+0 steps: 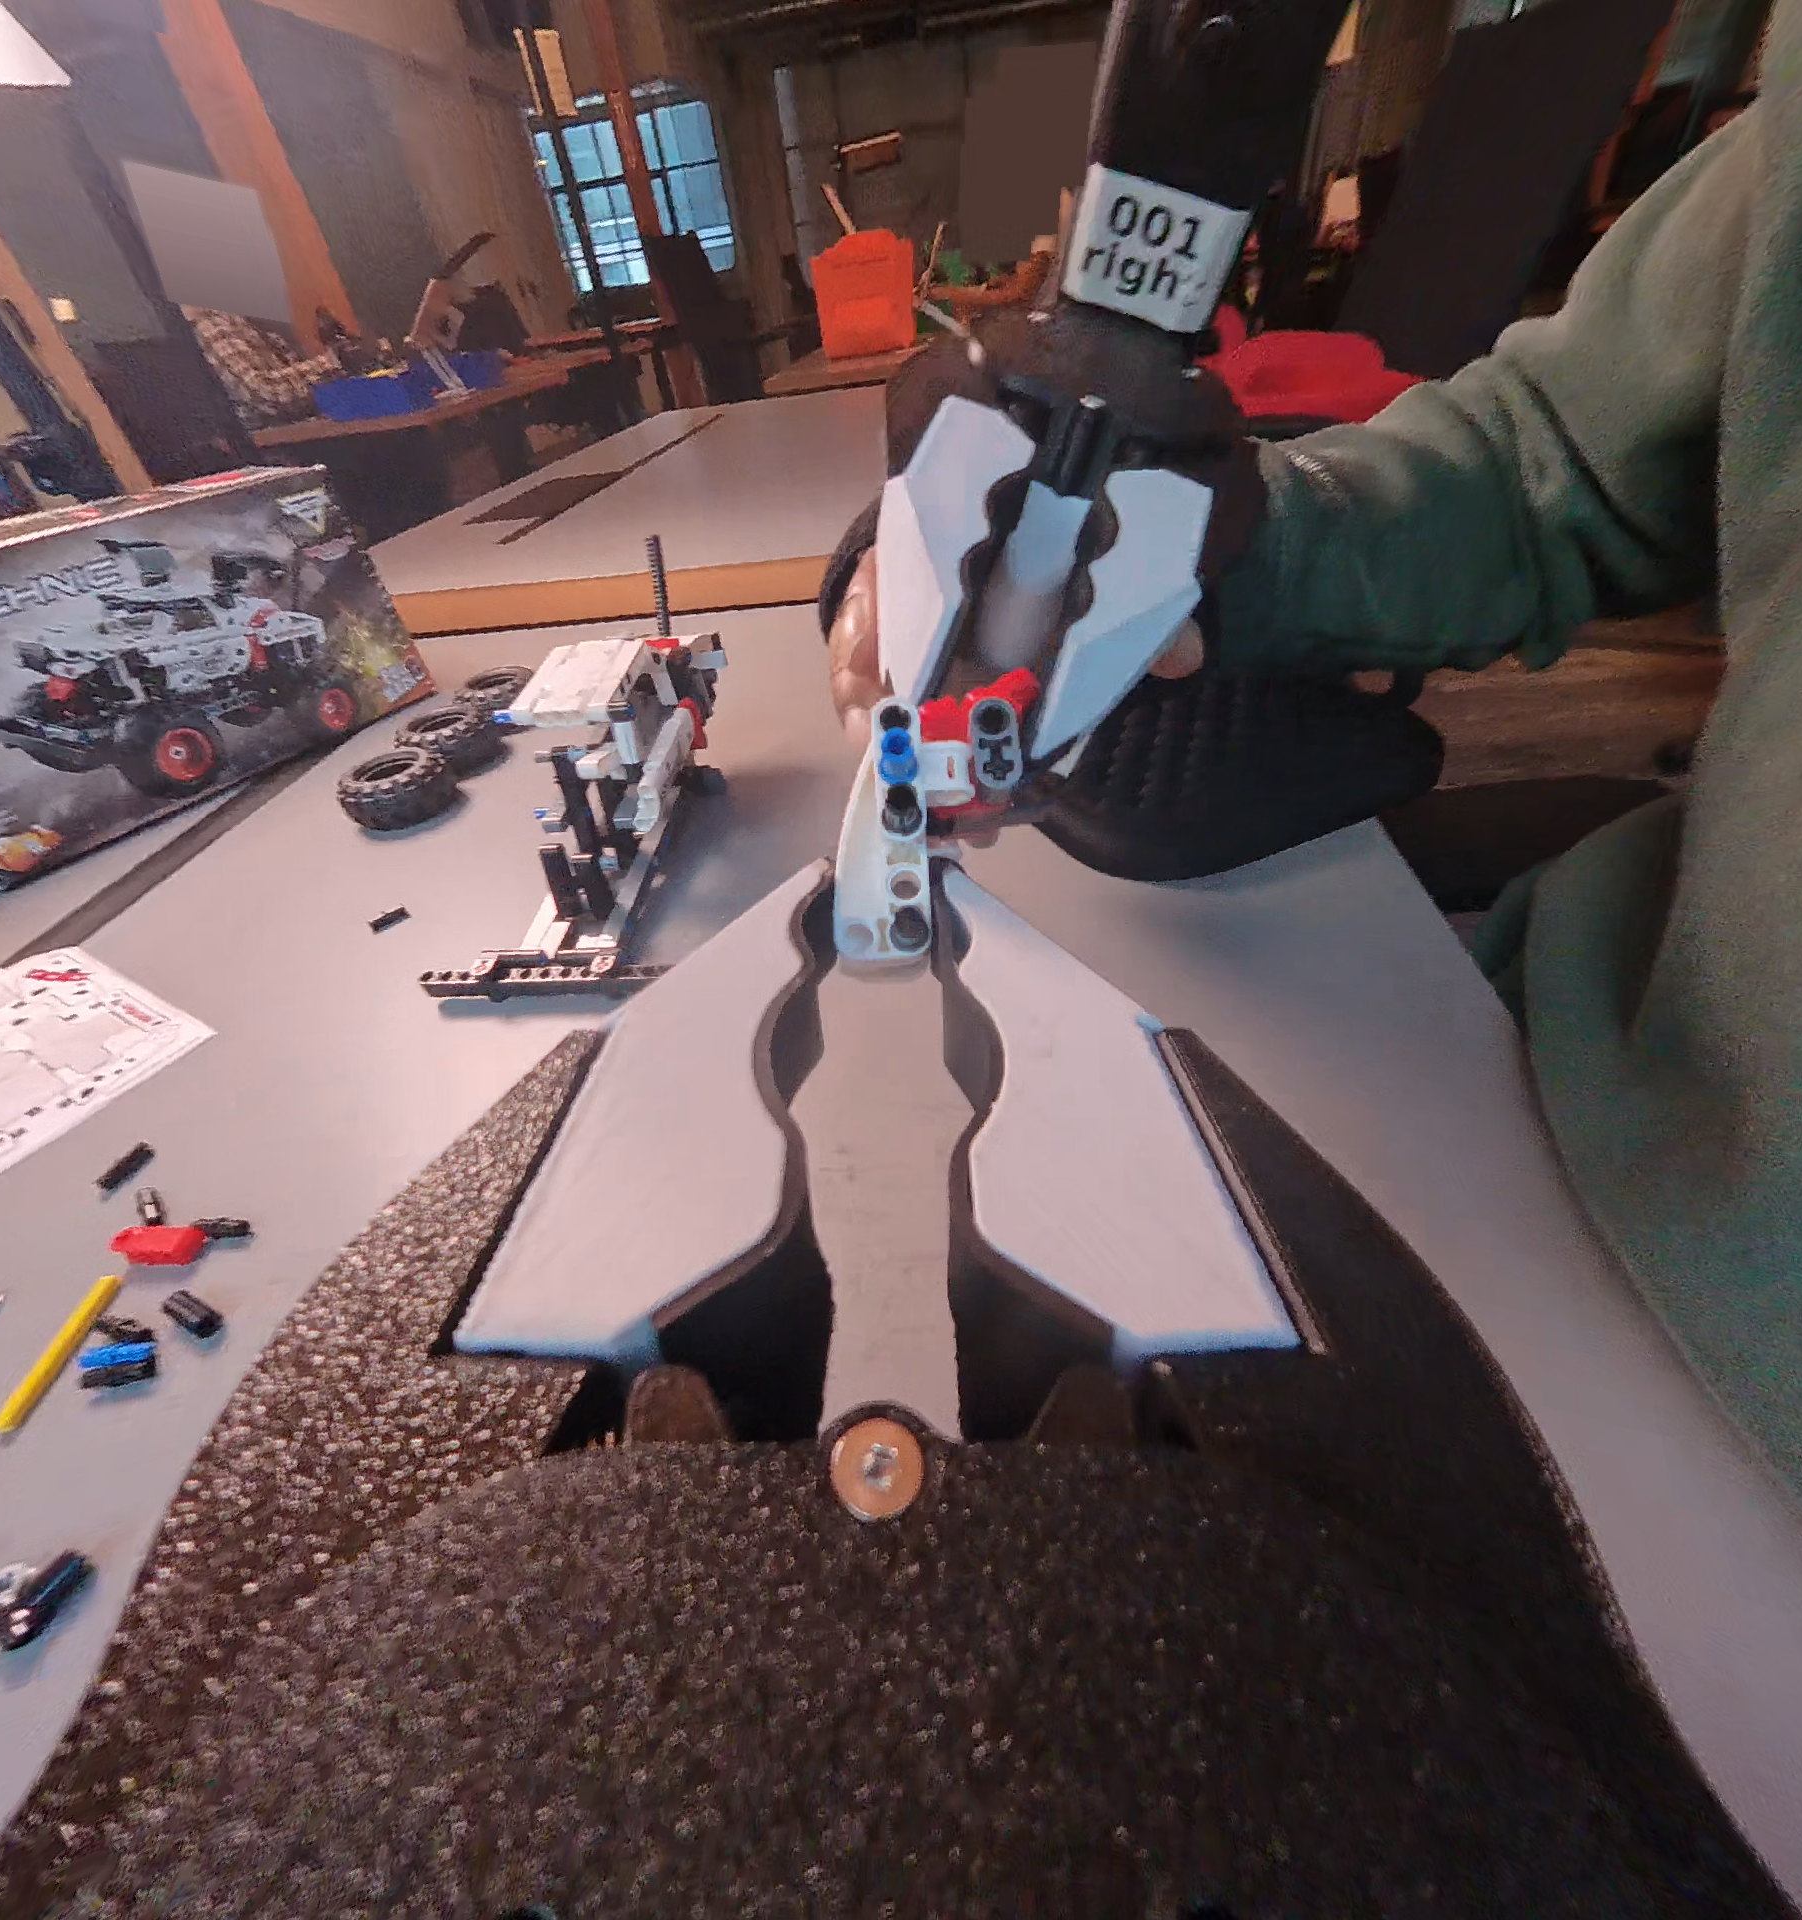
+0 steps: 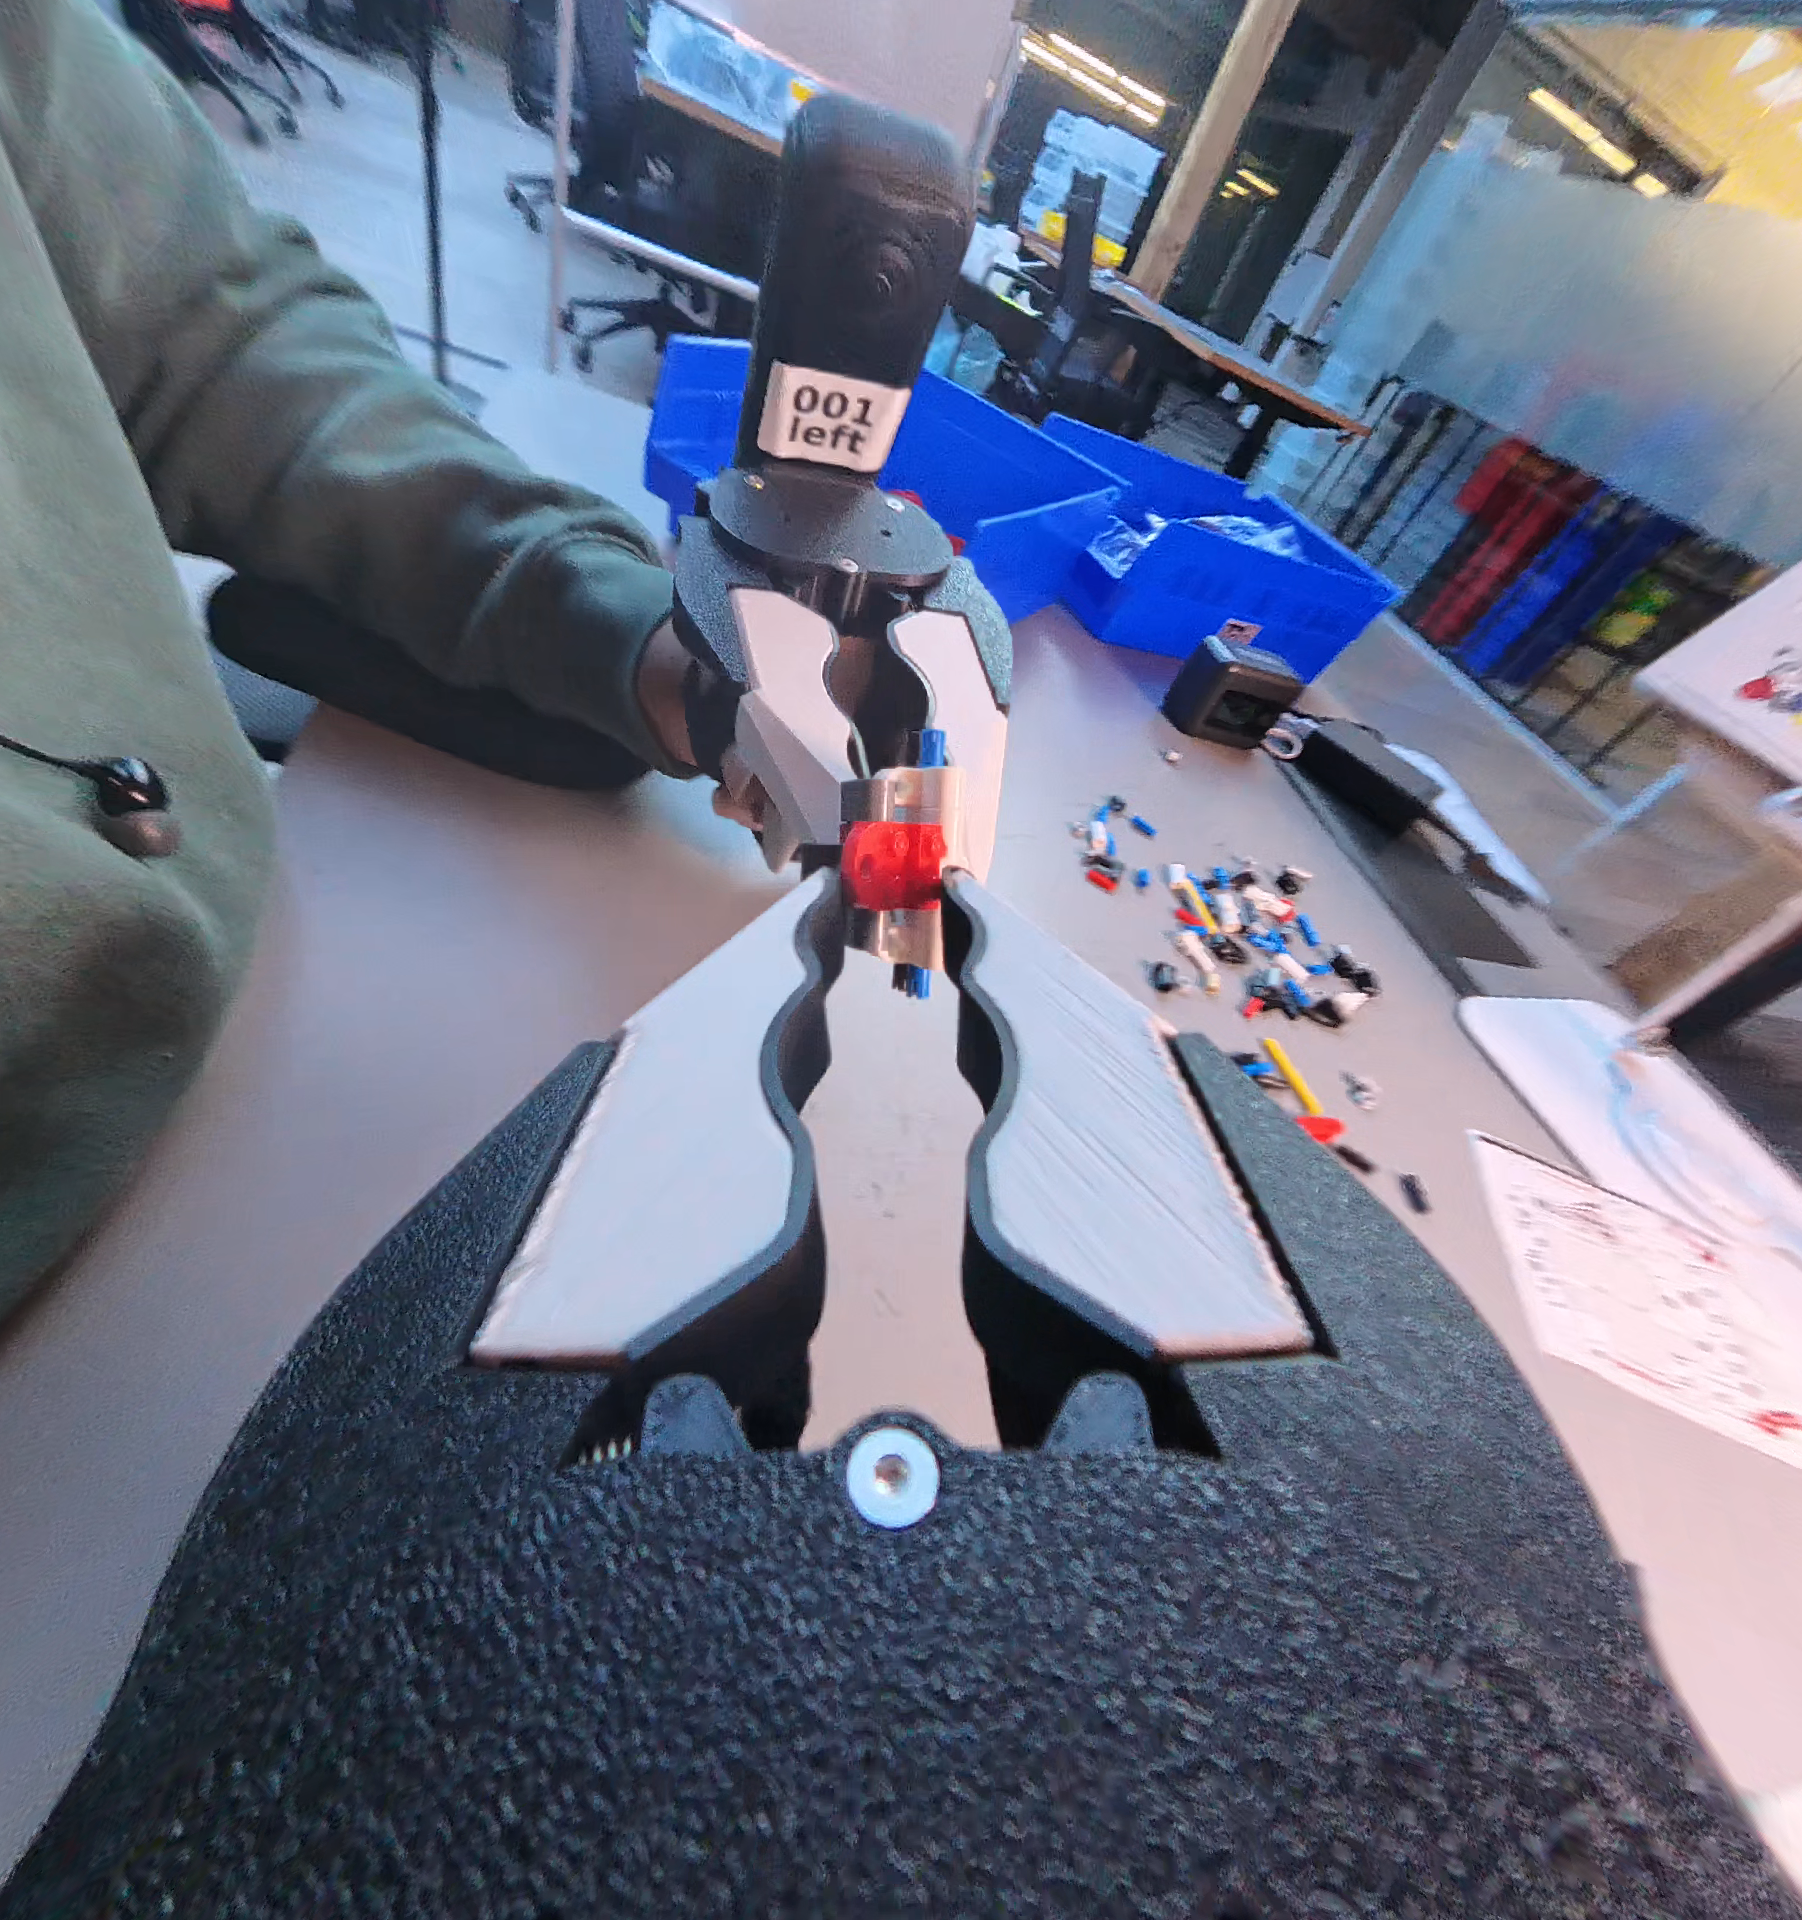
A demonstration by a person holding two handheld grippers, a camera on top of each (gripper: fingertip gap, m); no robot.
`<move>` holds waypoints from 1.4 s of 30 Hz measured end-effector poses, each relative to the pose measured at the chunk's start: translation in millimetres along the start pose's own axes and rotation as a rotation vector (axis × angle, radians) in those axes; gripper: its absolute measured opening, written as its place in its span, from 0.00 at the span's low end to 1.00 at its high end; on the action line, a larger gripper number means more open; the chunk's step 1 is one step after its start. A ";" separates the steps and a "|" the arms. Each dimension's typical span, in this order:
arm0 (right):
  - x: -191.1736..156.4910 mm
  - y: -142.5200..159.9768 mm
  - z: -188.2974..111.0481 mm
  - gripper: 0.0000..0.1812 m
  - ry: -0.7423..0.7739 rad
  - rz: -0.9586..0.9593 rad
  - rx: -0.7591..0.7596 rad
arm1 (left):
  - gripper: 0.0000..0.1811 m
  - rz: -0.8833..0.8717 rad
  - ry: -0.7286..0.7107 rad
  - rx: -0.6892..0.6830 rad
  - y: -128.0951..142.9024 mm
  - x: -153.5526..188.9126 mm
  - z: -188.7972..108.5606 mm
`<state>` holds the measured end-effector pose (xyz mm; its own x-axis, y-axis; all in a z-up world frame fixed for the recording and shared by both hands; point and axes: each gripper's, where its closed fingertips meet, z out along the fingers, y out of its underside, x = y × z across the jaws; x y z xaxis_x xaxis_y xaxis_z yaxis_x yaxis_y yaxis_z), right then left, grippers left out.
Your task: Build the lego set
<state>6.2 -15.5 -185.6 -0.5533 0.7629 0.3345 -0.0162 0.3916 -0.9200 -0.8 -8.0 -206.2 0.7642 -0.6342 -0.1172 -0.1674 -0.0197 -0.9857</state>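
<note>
A small Lego sub-assembly is held in the air between both grippers. In the left wrist view my left gripper (image 1: 884,896) is shut on the lower end of its white curved beam (image 1: 876,883), which carries a blue pin (image 1: 897,756) and black pins. My right gripper (image 1: 980,732) comes in from above and is shut on the red and grey connector part (image 1: 964,743) at the beam's top. In the right wrist view my right gripper (image 2: 892,883) clamps the red piece (image 2: 884,862), and the left gripper (image 2: 876,821) faces it, close behind.
On the grey table lie a part-built truck chassis (image 1: 606,800), black tyres (image 1: 424,764), the set's box (image 1: 149,665), a sticker sheet (image 1: 35,1049) and loose parts (image 1: 128,1309). The right wrist view shows a parts pile (image 2: 1250,945), blue bins (image 2: 1136,540) and a sleeve (image 2: 305,468).
</note>
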 end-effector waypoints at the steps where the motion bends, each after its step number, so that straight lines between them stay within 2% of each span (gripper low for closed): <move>1: 0.7 0.3 -0.2 0.10 -0.038 0.044 0.009 | 0.09 -0.028 0.027 0.010 -0.1 1.7 -0.3; 7: 12.9 1.5 6.8 0.08 -0.102 0.164 0.093 | 0.10 -0.086 0.053 -0.025 12.5 -1.9 2.7; 10: 25.7 6.2 9.0 0.08 -0.037 0.170 0.106 | 0.14 -0.109 0.019 -0.112 28.5 -11.5 3.6; 14: 33.4 26.2 13.1 0.08 0.048 0.041 -0.029 | 0.15 -0.115 -0.045 -0.183 40.6 -26.2 2.5; 18: 30.9 42.8 19.8 0.08 0.086 -0.120 -0.161 | 0.19 -0.161 -0.074 -0.264 55.0 -37.3 -0.2; 25: 13.7 38.7 26.6 0.08 0.047 -0.205 -0.129 | 0.21 -0.233 0.055 -0.220 47.6 -19.1 0.3; 31: 9.0 33.2 25.1 0.08 0.056 -0.237 -0.098 | 0.18 -0.189 0.054 -0.207 44.7 -15.1 -0.9; 32: 11.5 31.0 24.1 0.05 0.072 -0.227 -0.087 | 0.14 -0.182 0.060 -0.193 42.1 -14.0 -1.6; 38: 23.7 20.8 18.3 0.17 0.116 -0.140 -0.032 | 0.13 -0.144 0.051 -0.134 30.9 -12.2 -3.0; 42: 23.1 18.4 15.2 0.23 0.074 -0.037 0.003 | 0.13 -0.126 0.042 -0.102 25.1 -13.1 -4.1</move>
<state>-19.6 1.5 -198.0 -0.4894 0.7840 0.3819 -0.0378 0.4184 -0.9075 -17.5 -3.4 -229.0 0.7567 -0.6536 0.0141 -0.1358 -0.1782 -0.9746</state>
